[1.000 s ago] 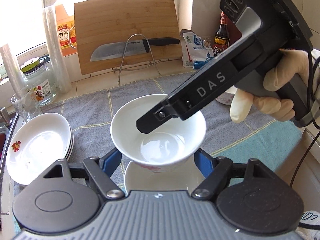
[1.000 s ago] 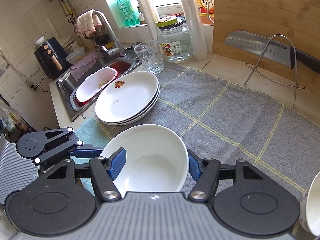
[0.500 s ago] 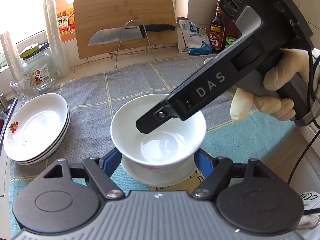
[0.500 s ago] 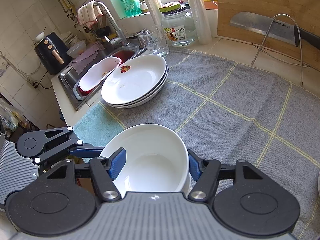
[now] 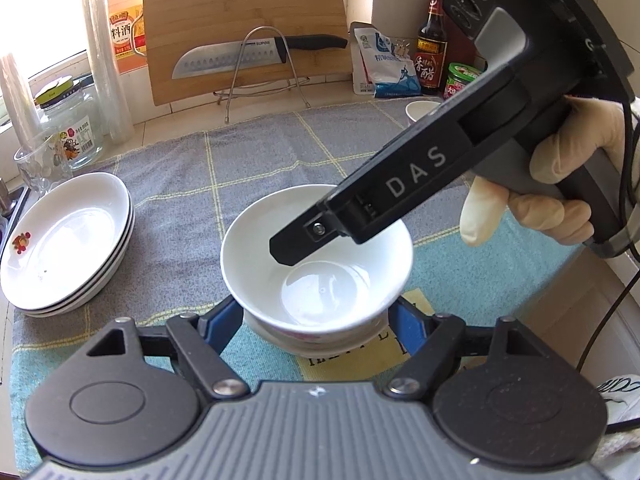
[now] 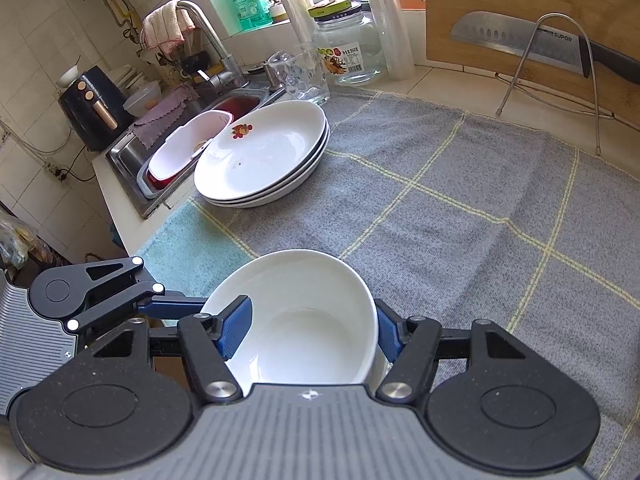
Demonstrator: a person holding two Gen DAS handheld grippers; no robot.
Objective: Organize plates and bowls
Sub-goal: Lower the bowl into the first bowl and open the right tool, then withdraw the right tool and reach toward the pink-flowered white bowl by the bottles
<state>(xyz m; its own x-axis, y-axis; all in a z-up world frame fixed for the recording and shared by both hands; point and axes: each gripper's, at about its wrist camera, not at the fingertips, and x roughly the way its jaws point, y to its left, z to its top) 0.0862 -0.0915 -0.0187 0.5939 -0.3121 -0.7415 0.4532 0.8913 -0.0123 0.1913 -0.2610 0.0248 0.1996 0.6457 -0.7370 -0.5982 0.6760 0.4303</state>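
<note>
A white bowl [image 5: 316, 256] is held by both grippers over the grey checked towel [image 5: 248, 168]. My left gripper [image 5: 316, 320] is shut on its lower body, a blue pad on each side. My right gripper [image 6: 312, 332] is shut on the same bowl [image 6: 304, 320], with one finger inside and the other outside the rim. A second white bowl [image 5: 320, 346] sits directly under it, and the upper one is nested into it. Whether it rests there I cannot tell. A stack of white plates [image 5: 64, 240] lies to the left, also visible as plates [image 6: 264, 156] in the right wrist view.
A knife [image 5: 240, 58] lies on a wire rack in front of a bamboo board [image 5: 240, 8]. A jar [image 5: 72, 128] and a glass [image 5: 40, 164] stand at the back left, with the sink [image 6: 176, 152] beyond. Bottles, a packet and a small bowl [image 5: 422, 110] stand at the back right.
The bowl held by both grippers has come down onto the second bowl, whose rim now shows close beneath it. Both grips are unchanged.
</note>
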